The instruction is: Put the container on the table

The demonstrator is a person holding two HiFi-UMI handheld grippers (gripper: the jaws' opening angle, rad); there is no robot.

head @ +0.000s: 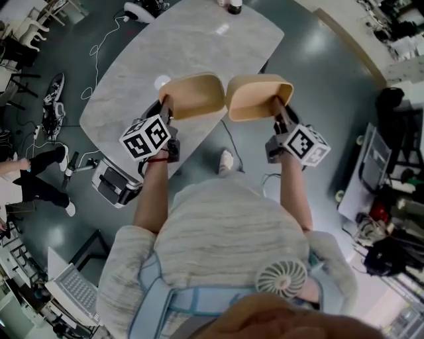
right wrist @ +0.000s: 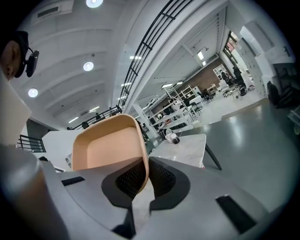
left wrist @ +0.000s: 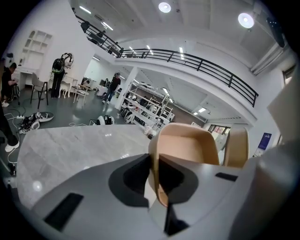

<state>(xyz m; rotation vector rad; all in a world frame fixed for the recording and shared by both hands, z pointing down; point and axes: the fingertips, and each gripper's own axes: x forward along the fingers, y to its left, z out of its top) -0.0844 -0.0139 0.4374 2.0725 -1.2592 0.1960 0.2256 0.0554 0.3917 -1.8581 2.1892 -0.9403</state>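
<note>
Two tan plastic containers are held up side by side over the near end of the grey marble table point(head: 165, 53). My left gripper point(head: 165, 111) is shut on the rim of the left container point(head: 192, 95), which hangs over the table's near edge. My right gripper point(head: 277, 111) is shut on the rim of the right container point(head: 258, 96), which is off the table's right side, above the floor. In the left gripper view the left gripper point(left wrist: 157, 176) pinches the wall of its container point(left wrist: 187, 150), beside the other container point(left wrist: 236, 147). The right gripper point(right wrist: 145, 176) clamps its container point(right wrist: 110, 147).
A dark jar point(head: 234, 6) stands at the table's far end, also in the right gripper view as the jar point(right wrist: 173, 138). A white wheeled device point(head: 112, 182) sits by the table's near left corner. Cables point(head: 99, 46) lie on the floor at left; equipment point(head: 377, 165) crowds the right.
</note>
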